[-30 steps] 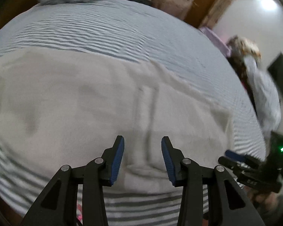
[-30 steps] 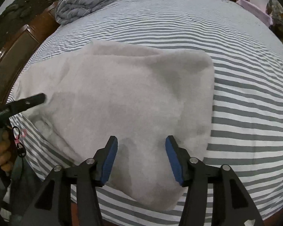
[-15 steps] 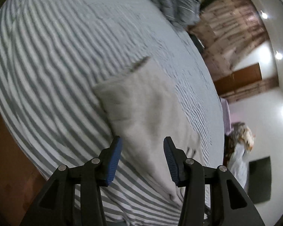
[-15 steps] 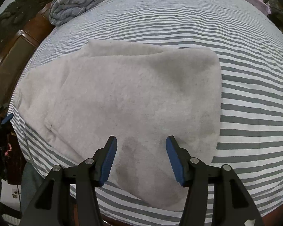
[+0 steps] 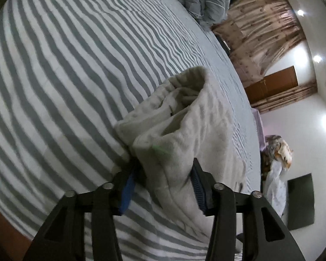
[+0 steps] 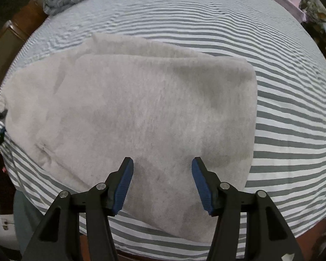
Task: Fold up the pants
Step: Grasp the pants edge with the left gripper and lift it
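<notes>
So the folded light grey fleece pants [image 6: 141, 113] are lying on the bed with the grey-and-white striped sheet [image 6: 293, 113], near its front edge. The left gripper [image 5: 163, 182] has just been opening, with the bunched end of the pants sitting between its blue pads; can't tell if they're pressing it. The right gripper [image 6: 162, 182] hangs over the pants, jaws apart, holding nothing.

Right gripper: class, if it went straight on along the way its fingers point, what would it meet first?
Most likely the pale grey pants lying flat on the striped bed. The right gripper points down at them with open jaws; how far above them it is cannot be told.
</notes>
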The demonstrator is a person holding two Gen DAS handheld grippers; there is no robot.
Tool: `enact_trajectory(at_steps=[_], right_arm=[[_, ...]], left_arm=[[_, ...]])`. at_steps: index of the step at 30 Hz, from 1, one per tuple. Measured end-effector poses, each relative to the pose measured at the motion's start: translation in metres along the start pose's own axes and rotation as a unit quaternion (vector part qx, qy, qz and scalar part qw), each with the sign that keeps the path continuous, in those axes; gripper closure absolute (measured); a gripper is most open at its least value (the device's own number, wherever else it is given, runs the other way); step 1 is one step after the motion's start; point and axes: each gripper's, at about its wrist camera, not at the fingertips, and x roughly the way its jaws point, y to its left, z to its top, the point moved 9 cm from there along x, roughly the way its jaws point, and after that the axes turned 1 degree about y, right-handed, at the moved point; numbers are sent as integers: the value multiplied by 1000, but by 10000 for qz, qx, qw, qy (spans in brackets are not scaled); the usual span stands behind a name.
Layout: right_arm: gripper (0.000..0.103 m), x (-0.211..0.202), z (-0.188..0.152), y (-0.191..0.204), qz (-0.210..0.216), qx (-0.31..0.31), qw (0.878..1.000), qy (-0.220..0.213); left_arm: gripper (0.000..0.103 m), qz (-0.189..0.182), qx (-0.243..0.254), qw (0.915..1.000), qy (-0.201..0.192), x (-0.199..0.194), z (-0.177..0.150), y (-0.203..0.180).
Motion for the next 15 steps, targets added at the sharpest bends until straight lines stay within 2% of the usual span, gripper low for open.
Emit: enact_trajectory(at_steps=[2, 8, 12, 15], right_arm=[[48, 3, 2, 2, -133, -35, 9999, 73], [42, 10, 8, 9, -396, -142, 9989, 204], [40, 12, 10, 13, -460, -199, 9985, 210], [38, 14, 11, 16, -471, -172, 9985, 200]], left_arm=[[45, -107, -22, 9999, -57, 5, 3, 2], [45, -345, 166, 9988, -291, 7, 9, 4], [47, -539, 124, 9979, -332, 10, 10, 11], [43, -571, 249, 9974, -365, 13, 13, 10]])
